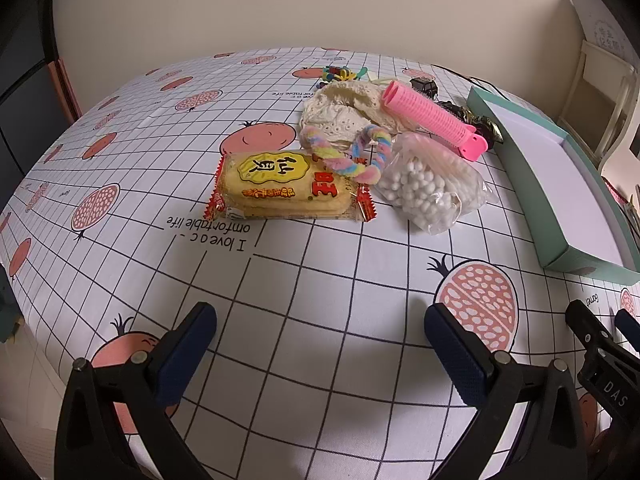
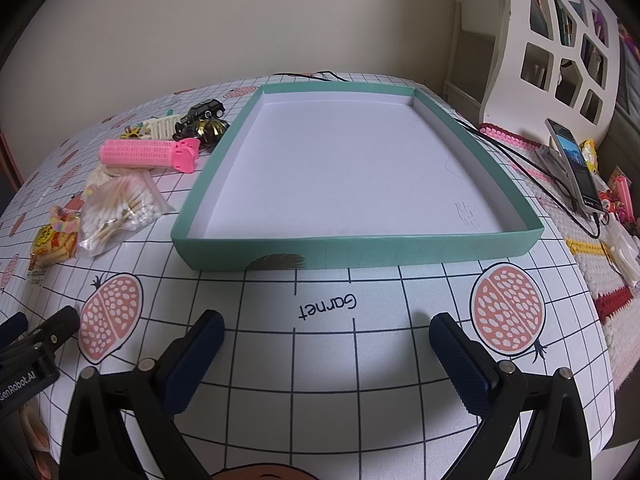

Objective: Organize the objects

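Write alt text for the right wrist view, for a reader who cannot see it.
An empty shallow teal tray with a white floor sits on a pomegranate-print tablecloth beyond the open right gripper. To its left lie a pink hair roller and a bag of cotton swabs.

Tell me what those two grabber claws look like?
Each is a black plastic claw with two fingers. The left gripper and right gripper have dark blue, bumpy pads and silver pins. Small white lettering marks the side of each one.
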A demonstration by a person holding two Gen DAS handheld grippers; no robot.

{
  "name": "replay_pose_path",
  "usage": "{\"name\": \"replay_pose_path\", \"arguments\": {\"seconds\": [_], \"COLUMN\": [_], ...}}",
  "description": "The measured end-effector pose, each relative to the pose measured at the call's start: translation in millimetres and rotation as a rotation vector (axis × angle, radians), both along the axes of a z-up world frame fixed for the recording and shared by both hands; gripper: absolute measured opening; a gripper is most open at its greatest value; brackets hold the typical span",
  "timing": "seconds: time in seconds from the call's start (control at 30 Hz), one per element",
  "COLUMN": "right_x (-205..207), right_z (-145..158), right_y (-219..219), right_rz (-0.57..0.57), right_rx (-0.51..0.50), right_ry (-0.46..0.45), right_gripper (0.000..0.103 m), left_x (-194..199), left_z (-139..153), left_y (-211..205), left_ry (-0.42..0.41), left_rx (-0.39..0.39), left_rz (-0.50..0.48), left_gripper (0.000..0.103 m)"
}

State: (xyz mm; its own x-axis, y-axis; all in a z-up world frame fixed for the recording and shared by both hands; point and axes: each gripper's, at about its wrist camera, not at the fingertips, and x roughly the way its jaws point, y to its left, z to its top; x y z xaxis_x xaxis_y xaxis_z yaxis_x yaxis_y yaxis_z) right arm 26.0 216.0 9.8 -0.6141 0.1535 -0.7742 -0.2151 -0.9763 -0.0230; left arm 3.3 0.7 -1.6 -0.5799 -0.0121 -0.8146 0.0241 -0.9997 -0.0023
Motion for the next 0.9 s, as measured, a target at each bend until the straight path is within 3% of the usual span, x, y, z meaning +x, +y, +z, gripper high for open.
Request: {"name": "replay_pose_path", "arguments": {"seconds": [0.5, 0.67, 0.9], "right_x": [0.3, -5.3, -6.2], "right_z": [0.0, 5.9, 45.8], "right_y": [-1.2, -0.2, 0.1], "right_rz": [-0.002, 0.003, 0.022], "right_rx": [0.0, 0.012, -0.025], "right_ry": [-0.001, -0.048, 0.052], "right_gripper": [0.103, 0.103, 0.103], "left_x": [-0.7, -5.6, -16.2], "left_z": [-0.5, 0.4, 32.6], "left_y": [1.0, -0.5, -7.4], "left_ry": [-0.009, -0.045, -0.018], "left_rx": [0.0, 0.0, 0.028], "left_rz": [-0.004, -0.014, 0.005], "left_gripper": [0.103, 0.103, 0.103]}}
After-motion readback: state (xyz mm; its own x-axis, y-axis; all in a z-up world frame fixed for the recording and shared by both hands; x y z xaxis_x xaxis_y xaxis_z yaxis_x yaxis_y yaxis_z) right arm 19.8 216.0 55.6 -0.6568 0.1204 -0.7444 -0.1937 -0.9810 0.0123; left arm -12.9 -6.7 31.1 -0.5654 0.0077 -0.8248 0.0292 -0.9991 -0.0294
